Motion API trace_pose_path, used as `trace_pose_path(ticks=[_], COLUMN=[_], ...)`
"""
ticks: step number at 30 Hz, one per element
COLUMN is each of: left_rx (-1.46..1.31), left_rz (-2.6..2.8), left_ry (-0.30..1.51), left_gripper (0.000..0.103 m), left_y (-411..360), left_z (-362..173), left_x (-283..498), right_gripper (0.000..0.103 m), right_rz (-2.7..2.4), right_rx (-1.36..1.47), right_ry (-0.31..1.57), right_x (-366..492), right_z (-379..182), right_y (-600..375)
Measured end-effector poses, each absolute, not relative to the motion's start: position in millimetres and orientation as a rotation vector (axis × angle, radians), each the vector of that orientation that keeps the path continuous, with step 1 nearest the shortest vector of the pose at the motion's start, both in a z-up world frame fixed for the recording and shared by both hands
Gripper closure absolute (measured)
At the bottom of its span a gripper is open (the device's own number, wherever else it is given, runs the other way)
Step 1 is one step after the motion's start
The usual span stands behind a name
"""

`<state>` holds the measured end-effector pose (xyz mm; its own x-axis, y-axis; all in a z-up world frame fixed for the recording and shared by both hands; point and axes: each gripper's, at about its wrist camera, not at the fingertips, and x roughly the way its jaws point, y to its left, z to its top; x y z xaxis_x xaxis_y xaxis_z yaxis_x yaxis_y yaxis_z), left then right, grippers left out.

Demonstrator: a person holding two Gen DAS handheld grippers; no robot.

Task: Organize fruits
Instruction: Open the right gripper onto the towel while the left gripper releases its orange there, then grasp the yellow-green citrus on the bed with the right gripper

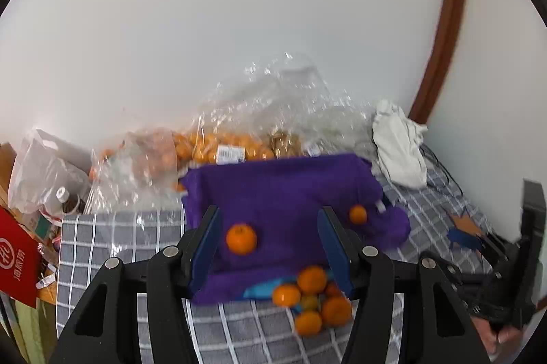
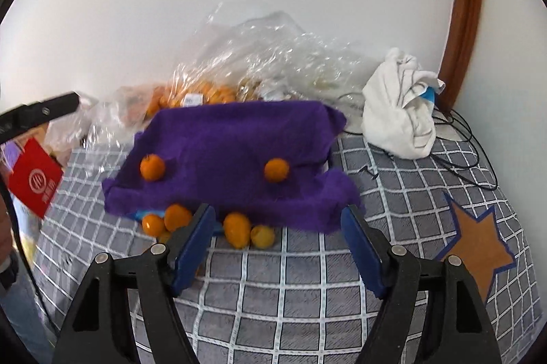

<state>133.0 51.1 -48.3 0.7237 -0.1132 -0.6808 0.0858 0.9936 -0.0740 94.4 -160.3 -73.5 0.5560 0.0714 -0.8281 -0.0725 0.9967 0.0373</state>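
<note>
Two small orange mandarins [image 2: 152, 167] [image 2: 276, 170] are seen on the purple fleece cloth [image 2: 232, 138]; a cluster [image 1: 312, 297] — about six — lies at its front edge. Both the left gripper [image 1: 270, 247] and right gripper [image 2: 280, 241] are held wide open, nothing gripped.

On my left gripper [image 1: 268, 247] I see black plastic arms with triangular cut-outs, four round silver screws across the linkage, and flat blue pads [image 1: 205, 249] lining the fingers. My right gripper [image 2: 278, 247] is built the same — black frame, silver screws, blue pads [image 2: 360, 253]. At the left view's lower right edge, bare skin of my right hand [image 1: 502, 338] shows — fingertips, pale nails.
</note>
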Motion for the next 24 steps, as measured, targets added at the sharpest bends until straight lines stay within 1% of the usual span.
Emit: trace_pose_path(ticks=[1, 2, 5, 7, 10, 17, 24], left_rx=[-0.04, -0.049, -0.083, -0.113, -0.155, -0.193, -0.174], left_rz=[-0.112, -0.111, -0.085, -0.085, -0.068, 0.01, 0.048], left_ry=[0.764, 0.775, 0.815, 0.846, 0.882, 0.919, 0.958], left_gripper=[0.047, 0.047, 0.048, 0.05, 0.05, 0.05, 0.05], left_y=[51, 53, 59, 63, 72, 80, 70], left_z=[-53, -59, -82, -97, -113, -129, -138], left_x=[128, 121, 103, 91, 75, 52, 56], right_gripper=[0.035, 0.037, 0.049, 0.064, 0.073, 0.075, 0.074], right_rz=[0.095, 0.109, 0.132, 0.136, 0.146, 0.207, 0.249], right_rx=[-0.01, -0.019, -0.029, -0.026, -0.005, 0.03, 0.055], right_ry=[0.985, 1.002, 1.044, 1.066, 1.079, 1.102, 1.127], right_x=[92, 90, 87, 86, 89, 107, 125], right_z=[-79, -87, -106, -122, -135, -156, -170], right_y=[-158, -155, -152, -153, -158, -162, -159])
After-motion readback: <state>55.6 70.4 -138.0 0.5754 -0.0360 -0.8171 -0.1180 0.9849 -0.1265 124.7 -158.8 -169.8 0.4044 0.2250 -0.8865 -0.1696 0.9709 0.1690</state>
